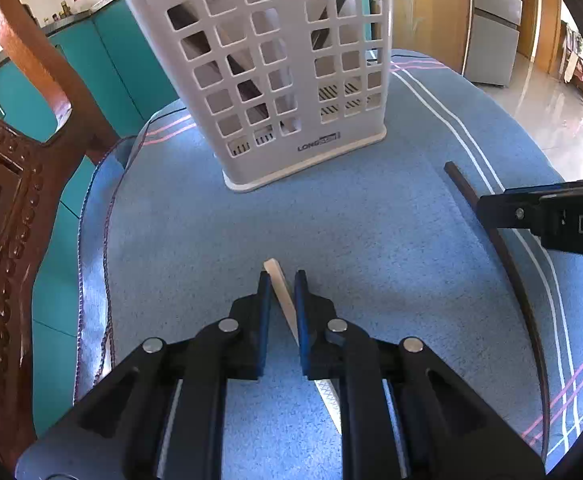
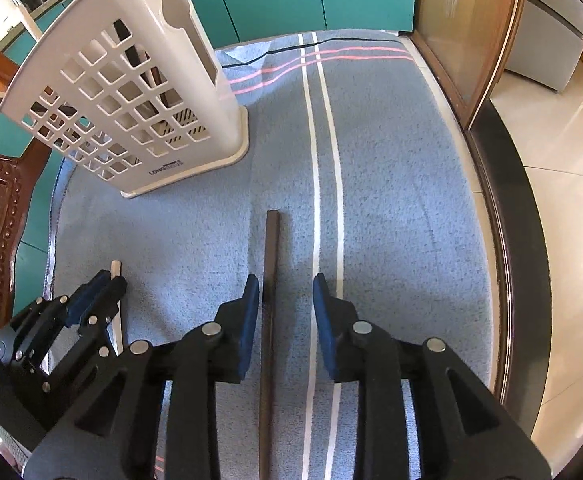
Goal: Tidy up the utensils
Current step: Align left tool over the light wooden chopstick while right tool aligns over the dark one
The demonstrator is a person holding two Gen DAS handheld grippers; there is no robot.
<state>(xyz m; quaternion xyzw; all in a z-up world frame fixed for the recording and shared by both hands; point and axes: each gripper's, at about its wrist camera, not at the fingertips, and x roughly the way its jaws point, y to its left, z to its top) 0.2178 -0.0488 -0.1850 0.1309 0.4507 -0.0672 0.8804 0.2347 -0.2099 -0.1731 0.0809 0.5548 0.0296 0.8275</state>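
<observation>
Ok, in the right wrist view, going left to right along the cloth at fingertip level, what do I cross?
Left gripper closing on the pale light-wood chopstick → dark brown wooden chopstick lying loose inside the right gripper, beside its left pad → twin white stripes on the blue towel.

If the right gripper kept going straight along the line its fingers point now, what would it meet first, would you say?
Most likely the blue cloth itself, since the right gripper points steeply down. The dark chopstick lies between its open jaws, by the left pad. The white basket stands off to the left, probably outside that line.
</observation>
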